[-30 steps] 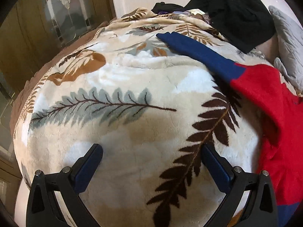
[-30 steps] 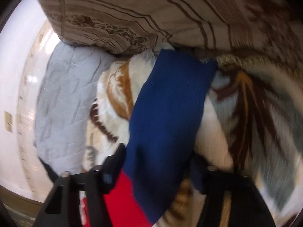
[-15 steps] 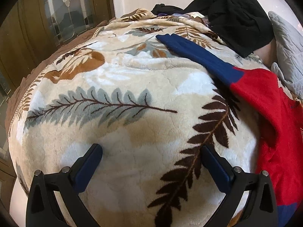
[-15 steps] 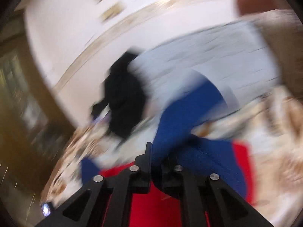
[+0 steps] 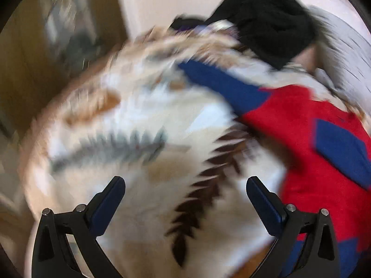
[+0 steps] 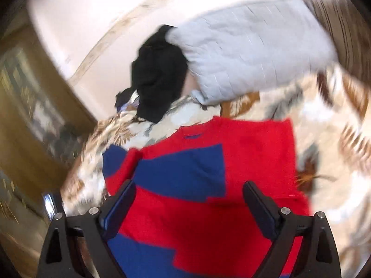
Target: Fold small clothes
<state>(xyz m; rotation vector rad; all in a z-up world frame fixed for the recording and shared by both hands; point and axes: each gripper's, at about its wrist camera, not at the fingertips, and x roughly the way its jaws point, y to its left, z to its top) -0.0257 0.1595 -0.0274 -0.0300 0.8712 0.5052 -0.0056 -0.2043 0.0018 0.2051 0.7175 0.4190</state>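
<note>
Sweater [image 6: 231, 139] lies flat, neckline toward pillow [image 6: 250, 46], one blue sleeve [image 5: 222, 85] outstretched

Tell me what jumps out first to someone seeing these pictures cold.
The red and blue sweater grabs the eye, spread on the leaf-print blanket, one blue sleeve folded across its red body. Behind it sit a black garment heap and a grey quilted pillow. Both the right gripper and the left gripper are open, holding nothing.
</note>
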